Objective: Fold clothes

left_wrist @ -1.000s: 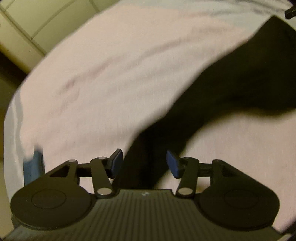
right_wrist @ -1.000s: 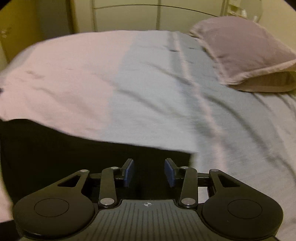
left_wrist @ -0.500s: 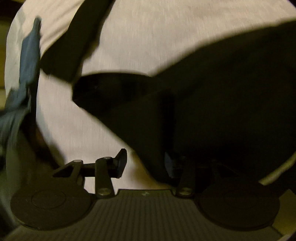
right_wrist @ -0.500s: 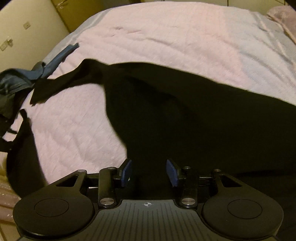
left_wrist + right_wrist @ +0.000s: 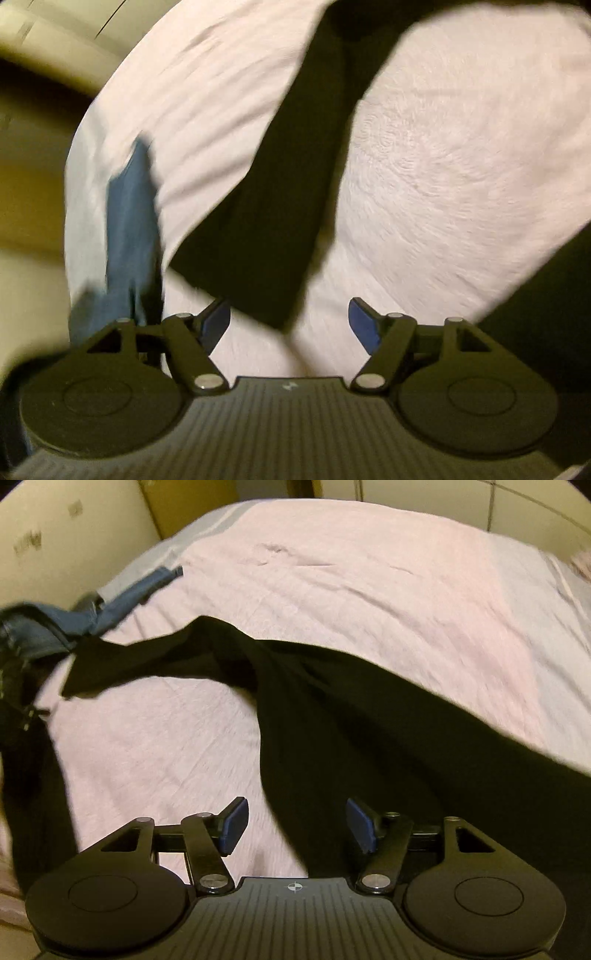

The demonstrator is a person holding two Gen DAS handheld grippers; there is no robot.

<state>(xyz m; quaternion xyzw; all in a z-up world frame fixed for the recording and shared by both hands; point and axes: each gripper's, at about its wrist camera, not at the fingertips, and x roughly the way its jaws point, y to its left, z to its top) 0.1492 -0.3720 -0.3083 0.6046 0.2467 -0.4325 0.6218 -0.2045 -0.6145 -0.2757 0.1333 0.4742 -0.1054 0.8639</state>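
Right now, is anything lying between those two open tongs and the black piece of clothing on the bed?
Nothing visible. The black fabric garment spreads on the pink bedspread right up to the right tongs, and a strip ends just before the left tongs. The blue denim clothing lies off to the side.

A black garment [image 5: 332, 716] lies spread across the pink bed [image 5: 332, 576]. One long narrow part [image 5: 280, 192] stretches out flat, unfolded
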